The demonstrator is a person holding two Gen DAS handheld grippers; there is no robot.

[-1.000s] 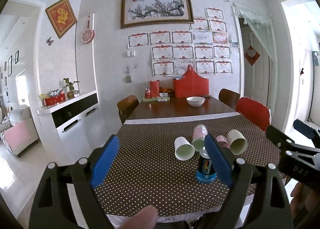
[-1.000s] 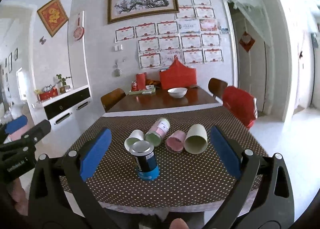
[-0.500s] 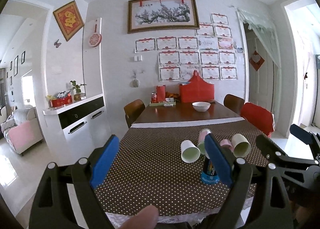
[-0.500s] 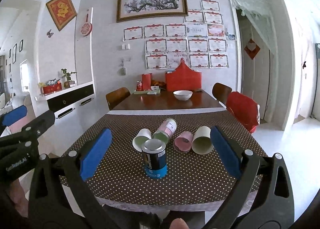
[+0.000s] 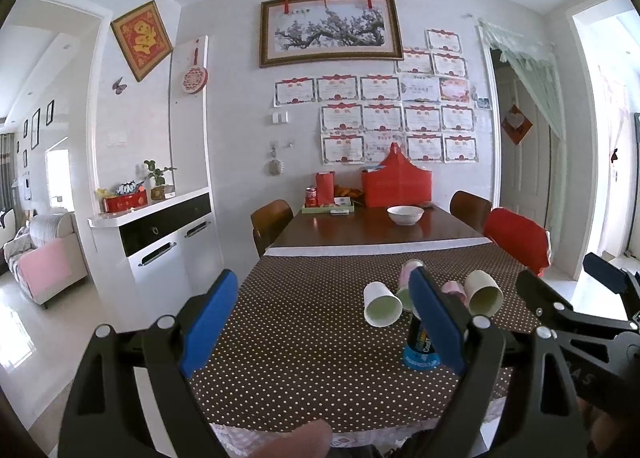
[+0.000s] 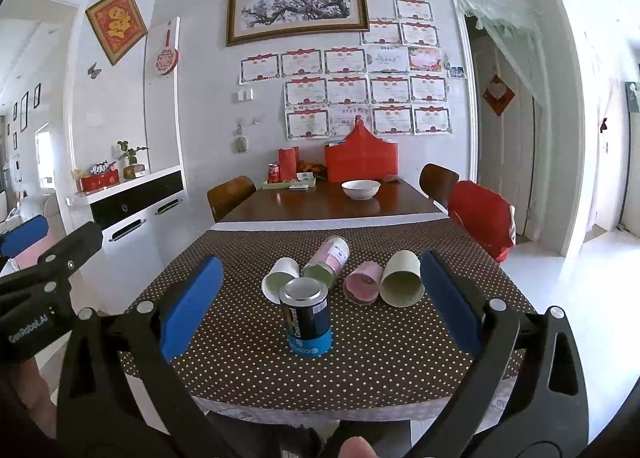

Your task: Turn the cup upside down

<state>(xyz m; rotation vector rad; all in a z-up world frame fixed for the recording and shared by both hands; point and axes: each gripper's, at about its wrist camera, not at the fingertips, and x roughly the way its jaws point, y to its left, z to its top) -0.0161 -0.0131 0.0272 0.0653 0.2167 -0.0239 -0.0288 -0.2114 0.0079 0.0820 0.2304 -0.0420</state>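
Several cups lie on their sides on the dotted tablecloth (image 6: pixel 384 354): a white cup (image 6: pixel 281 278), a pink-and-green cup (image 6: pixel 327 262), a pink cup (image 6: pixel 363 282) and a cream cup (image 6: pixel 401 278). A dark blue can-shaped cup (image 6: pixel 307 322) stands in front of them with its metal end up. My right gripper (image 6: pixel 318 306) is open and empty, held back from the table with the blue cup between its pads in view. My left gripper (image 5: pixel 320 322) is open and empty, left of the cups; the white cup (image 5: pixel 382 304) and cream cup (image 5: pixel 483 293) show there, and its right pad hides part of the blue cup (image 5: pixel 420 346).
A white bowl (image 6: pixel 360 189) and red boxes (image 6: pixel 361 157) sit at the table's far end. Chairs stand around it, a red-covered one (image 6: pixel 482 213) on the right. A white sideboard (image 6: pixel 132 217) stands on the left. Each gripper shows at the edge of the other's view.
Both grippers have tilted upward and drawn slightly back, so the table and cups sit lower in the views. Both stay open. The cups have not moved.
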